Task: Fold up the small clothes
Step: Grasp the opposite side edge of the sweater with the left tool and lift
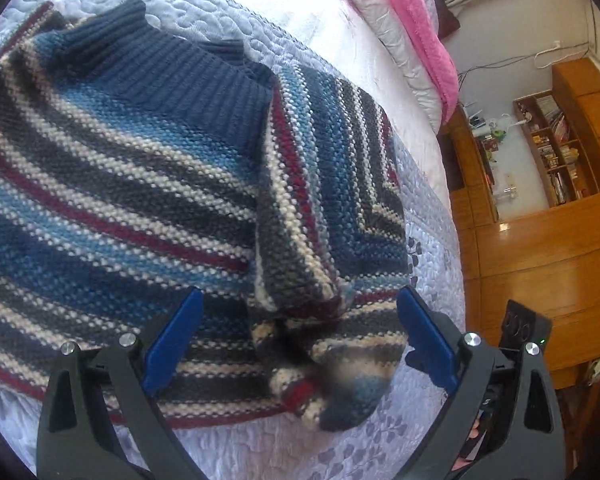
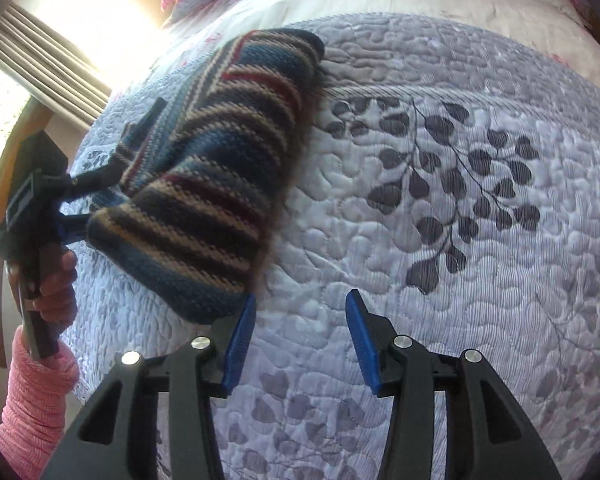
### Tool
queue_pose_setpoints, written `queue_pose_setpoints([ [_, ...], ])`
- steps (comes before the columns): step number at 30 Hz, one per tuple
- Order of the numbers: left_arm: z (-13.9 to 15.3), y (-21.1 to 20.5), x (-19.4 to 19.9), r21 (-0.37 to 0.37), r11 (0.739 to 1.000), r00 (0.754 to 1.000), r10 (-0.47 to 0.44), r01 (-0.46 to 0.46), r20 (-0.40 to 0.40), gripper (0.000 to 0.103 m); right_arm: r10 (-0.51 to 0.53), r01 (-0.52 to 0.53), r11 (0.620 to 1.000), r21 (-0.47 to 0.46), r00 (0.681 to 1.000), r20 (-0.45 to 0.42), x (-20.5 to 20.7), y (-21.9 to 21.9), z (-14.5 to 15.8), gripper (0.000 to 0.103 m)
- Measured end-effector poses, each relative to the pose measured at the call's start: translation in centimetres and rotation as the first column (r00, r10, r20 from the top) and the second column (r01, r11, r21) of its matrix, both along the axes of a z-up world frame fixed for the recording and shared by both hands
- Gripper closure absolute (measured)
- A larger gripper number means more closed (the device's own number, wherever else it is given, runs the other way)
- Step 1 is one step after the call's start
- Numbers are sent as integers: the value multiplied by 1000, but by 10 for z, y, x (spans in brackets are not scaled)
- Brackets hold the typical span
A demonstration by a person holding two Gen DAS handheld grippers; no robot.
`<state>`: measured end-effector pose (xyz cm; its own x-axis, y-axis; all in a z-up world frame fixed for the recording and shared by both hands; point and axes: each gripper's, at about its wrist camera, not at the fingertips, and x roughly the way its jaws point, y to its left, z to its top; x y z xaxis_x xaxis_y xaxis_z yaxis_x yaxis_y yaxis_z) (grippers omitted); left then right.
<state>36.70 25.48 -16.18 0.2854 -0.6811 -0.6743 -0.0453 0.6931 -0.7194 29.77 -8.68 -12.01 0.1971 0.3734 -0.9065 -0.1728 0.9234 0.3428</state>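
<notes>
A striped knit sweater (image 1: pixel 112 168) in blue, grey, cream and dark red lies on a quilted bedspread (image 1: pixel 308 40), its ribbed blue collar (image 1: pixel 172 68) toward the far side. One sleeve (image 1: pixel 332 184) is folded over the body, and its cuff (image 1: pixel 332 376) lies between the wide-apart blue pads of my open left gripper (image 1: pixel 300 328). In the right wrist view the sweater (image 2: pixel 212 184) bulges at the left, with the left gripper (image 2: pixel 96 200) at its far edge. My right gripper (image 2: pixel 300 340) stands open over bare quilt, its left pad (image 2: pixel 240 344) just beside the sweater's near edge.
Pink and white bedding (image 1: pixel 412 40) is piled at the head of the bed. Wooden floor and a bookshelf (image 1: pixel 556 148) lie beyond the bed's edge. A hand in a pink sleeve (image 2: pixel 40 400) holds the left gripper. The leaf-patterned quilt (image 2: pixel 460 184) stretches right of the sweater.
</notes>
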Motion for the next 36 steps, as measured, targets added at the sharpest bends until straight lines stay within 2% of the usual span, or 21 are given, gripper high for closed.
queue_pose_setpoints([
  [4, -11, -16, 11, -43, 999, 998, -23, 21, -57, 7, -11, 11, 1000, 19, 1000, -18, -6, -11, -17, 55],
  [8, -19, -31, 16, -84, 996, 995, -46, 39, -89, 10, -18, 19, 999, 43, 1000, -8, -9, -19, -19, 55],
  [9, -19, -34, 16, -91, 995, 995, -50, 41, -92, 14, -19, 19, 999, 47, 1000, -7, -9, -21, -20, 55],
  [11, -20, -40, 17, -79, 996, 993, -50, 42, -108, 36, -19, 19, 999, 51, 1000, -9, -12, -26, -20, 55],
  [14, -17, -46, 19, -53, 998, 993, -43, 37, -108, 58, -28, 29, 998, 60, 1000, -14, -17, -32, -23, 55],
  [17, -10, -46, 17, -58, 998, 996, -19, 14, -88, 77, -39, 41, 996, 75, 999, -25, -17, -33, -26, 55],
  [22, 11, -50, 14, -11, 1000, 1000, -22, 23, 6, 81, -50, 53, 996, 71, 998, -38, -18, -35, -30, 55],
  [28, 11, -43, 14, 39, 999, 999, -28, 27, 30, 82, -57, 59, 996, 62, 998, -32, -23, -41, -26, 55],
  [32, 11, -35, 12, 30, 999, 999, -15, 14, 35, 82, -64, 66, 996, 63, 997, -34, -27, -41, -25, 55],
  [36, 37, -22, 6, 73, 997, 991, -11, 1, 130, 83, -65, 67, 996, 59, 997, -32, -29, -40, -26, 55],
])
